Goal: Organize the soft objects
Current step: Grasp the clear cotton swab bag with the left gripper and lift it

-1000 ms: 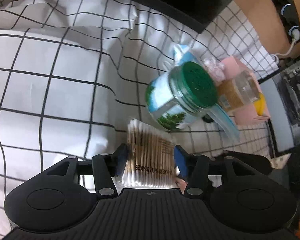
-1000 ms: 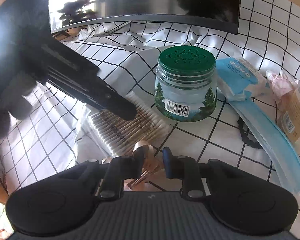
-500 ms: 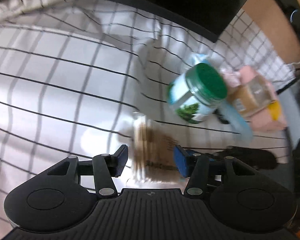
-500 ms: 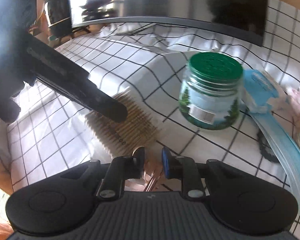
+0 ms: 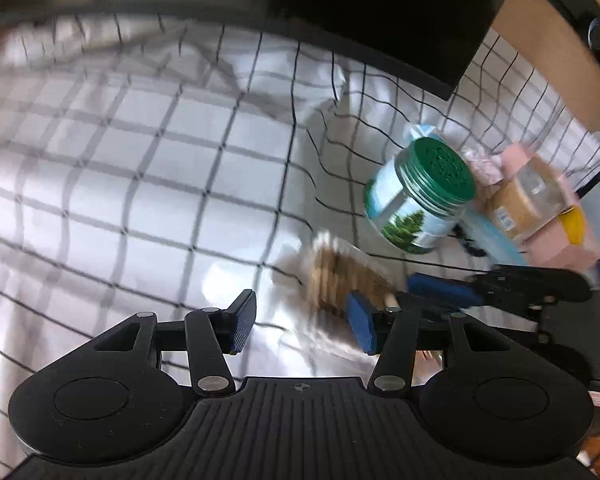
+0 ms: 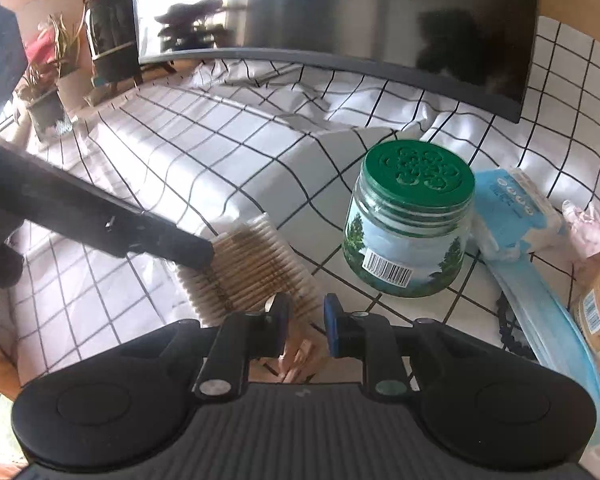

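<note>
Now cotton swab pack [image 6: 246, 268] just ahead of right gripper [image 6: 306, 322], jaws narrowly parted; left gripper [image 5: 300, 322] jaws spread.

The cloth [image 6: 204, 148] is white with thin black lines that make squares. The jar [image 6: 408, 236] has a dark green lid [image 6: 418, 168] with a swirly pattern on top. Its label is light blue and white with green trees, plus a small white patch of black stripes. The cotton swabs [image 6: 252, 268] have tan sticks and white tips. The packet [image 6: 516, 208] beside the jar is light blue and white. The face mask [image 6: 548, 320] is light blue. The left gripper [image 5: 300, 320] is black with blue pads [image 5: 360, 324]. The box [image 5: 556, 240] is pink.
</note>
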The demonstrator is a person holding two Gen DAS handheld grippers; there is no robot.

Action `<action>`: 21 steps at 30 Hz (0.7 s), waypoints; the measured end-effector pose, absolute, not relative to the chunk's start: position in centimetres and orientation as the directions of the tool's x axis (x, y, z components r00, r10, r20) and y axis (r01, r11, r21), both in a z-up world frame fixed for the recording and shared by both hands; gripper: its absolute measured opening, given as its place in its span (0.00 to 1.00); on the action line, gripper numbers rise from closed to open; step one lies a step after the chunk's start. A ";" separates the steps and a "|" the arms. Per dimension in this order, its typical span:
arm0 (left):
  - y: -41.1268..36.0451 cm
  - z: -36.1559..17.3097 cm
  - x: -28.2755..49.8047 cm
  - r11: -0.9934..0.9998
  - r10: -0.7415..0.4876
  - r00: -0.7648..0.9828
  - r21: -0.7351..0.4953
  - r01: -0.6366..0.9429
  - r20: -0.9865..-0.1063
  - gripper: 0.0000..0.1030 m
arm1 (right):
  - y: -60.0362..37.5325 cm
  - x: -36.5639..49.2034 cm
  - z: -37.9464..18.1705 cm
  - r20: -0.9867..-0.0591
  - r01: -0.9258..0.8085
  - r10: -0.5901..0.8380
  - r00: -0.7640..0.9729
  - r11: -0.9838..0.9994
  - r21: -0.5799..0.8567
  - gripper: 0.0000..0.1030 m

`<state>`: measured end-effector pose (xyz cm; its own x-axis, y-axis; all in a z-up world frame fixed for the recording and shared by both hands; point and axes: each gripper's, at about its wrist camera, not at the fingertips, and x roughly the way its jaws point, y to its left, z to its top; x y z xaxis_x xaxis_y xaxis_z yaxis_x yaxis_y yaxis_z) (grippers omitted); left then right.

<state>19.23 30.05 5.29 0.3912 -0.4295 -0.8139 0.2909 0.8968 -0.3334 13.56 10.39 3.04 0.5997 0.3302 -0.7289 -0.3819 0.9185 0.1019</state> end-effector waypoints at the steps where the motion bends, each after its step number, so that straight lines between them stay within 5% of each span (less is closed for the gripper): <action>1: 30.5 4.7 19.3 0.883 -0.462 0.374 -0.379 0.276 -0.804 0.53 | 10.4 13.6 3.0 -0.727 -0.385 0.332 0.601 0.917 0.100 0.20; 6: 31.3 3.0 19.7 0.839 -0.543 0.330 -0.486 0.245 -0.772 0.54 | 10.2 13.6 2.9 -0.725 -0.393 0.346 0.596 0.913 0.112 0.19; 21: 31.1 3.4 19.5 0.812 -0.584 0.332 -0.528 0.249 -0.741 0.53 | 8.6 13.4 2.7 -0.729 -0.301 0.306 0.612 0.943 0.143 0.20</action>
